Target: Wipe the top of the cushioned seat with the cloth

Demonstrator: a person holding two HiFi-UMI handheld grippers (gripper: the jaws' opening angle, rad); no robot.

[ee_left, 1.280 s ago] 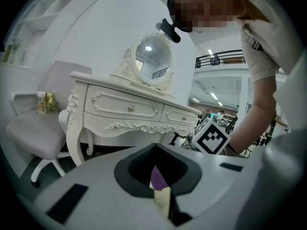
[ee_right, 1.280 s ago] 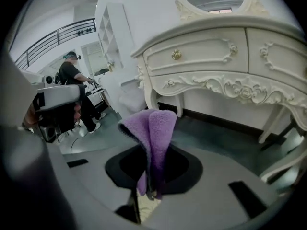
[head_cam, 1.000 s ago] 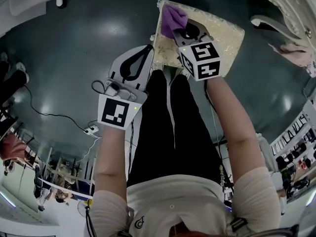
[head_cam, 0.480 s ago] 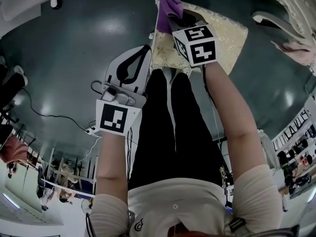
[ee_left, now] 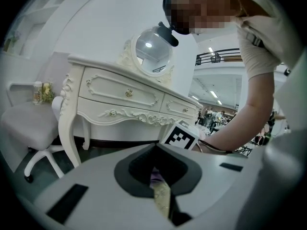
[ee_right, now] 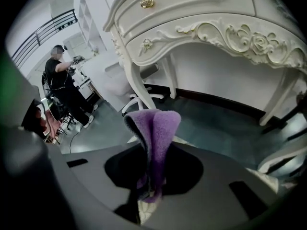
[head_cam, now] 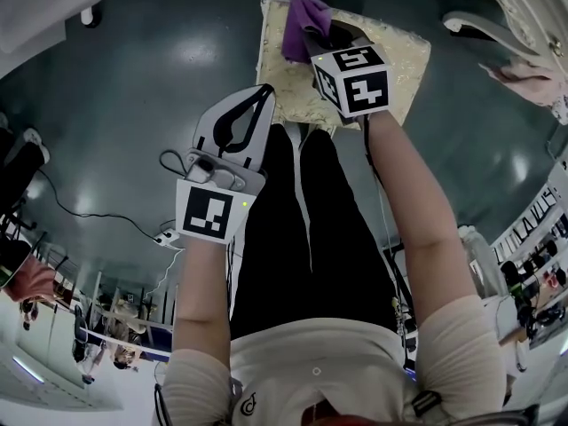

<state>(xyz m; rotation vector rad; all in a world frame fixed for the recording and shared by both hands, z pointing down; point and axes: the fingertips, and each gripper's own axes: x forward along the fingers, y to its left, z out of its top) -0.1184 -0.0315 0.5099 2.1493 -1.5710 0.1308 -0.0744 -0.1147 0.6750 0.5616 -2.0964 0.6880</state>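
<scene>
Two grippers, one cloth, one seat, logged as I see them from the remote station.

1. Right gripper [head_cam: 330,41]: held out over the cushioned seat [head_cam: 404,56]. In its own view I read the jaws clamped on the purple cloth [ee_right: 156,128], with a folded lobe standing up past the jaw tips.
2. Purple cloth [head_cam: 303,20]: it sits at the far left part of the seat top, near the far edge. I cannot tell how much of it presses on the fabric.
3. Cushioned seat: cream with a gold pattern, standing on the dark glossy floor [head_cam: 160,69] just ahead of the person's legs.
4. Left gripper [head_cam: 264,96]: its tips are over the seat's near left corner, well apart from the cloth. I read the jaws as drawn together at the tips, with nothing between them; a strip of the seat pattern shows through the slit [ee_left: 162,198].
5. White carved dressing table [ee_left: 120,99]: stands beyond the seat and carries a round mirror [ee_left: 151,49].
6. White swivel chair [ee_left: 29,128]: beside the table's left leg.
</scene>
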